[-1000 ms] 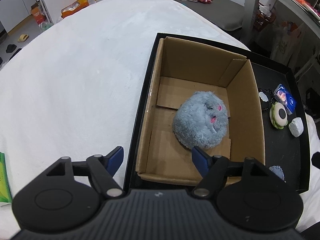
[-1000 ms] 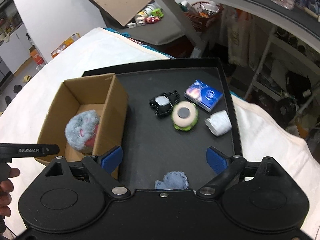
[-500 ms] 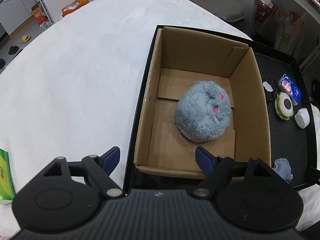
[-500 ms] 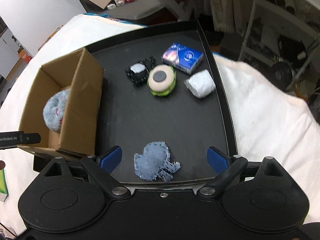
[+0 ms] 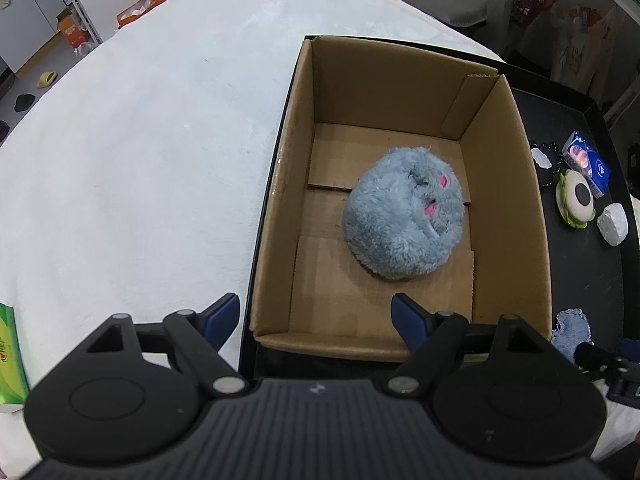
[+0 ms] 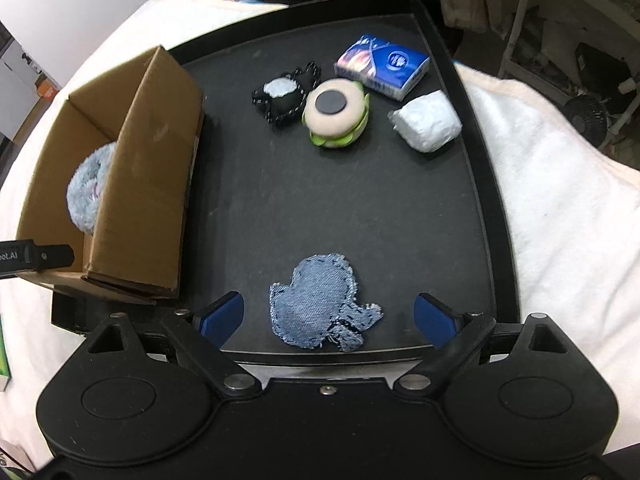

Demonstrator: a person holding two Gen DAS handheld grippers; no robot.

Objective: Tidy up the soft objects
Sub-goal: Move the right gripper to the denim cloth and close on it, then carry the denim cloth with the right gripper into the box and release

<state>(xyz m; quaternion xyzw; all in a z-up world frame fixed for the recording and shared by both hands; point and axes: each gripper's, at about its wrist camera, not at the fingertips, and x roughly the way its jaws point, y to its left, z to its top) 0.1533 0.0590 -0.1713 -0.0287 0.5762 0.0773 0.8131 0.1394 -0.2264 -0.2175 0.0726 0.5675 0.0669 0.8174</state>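
A grey furry plush (image 5: 404,216) lies inside an open cardboard box (image 5: 508,184) on the left of a black tray (image 6: 320,208). My left gripper (image 5: 316,318) is open and empty above the box's near edge. My right gripper (image 6: 328,316) is open, with a blue denim soft piece (image 6: 320,304) lying on the tray between its fingers. Farther back on the tray sit a black stitched soft toy (image 6: 284,94), a burger-shaped plush (image 6: 336,118), a white wrapped pack (image 6: 426,120) and a blue tissue pack (image 6: 382,66).
The tray rests on a white fleecy cover (image 5: 140,152). A green packet (image 5: 10,356) lies at the left edge. Shelving and clutter (image 6: 580,40) stand beyond the tray on the right.
My right gripper has moved nearer the tray's front edge, so the denim piece now lies between its fingers. My left gripper has drawn back slightly over the box's near edge.
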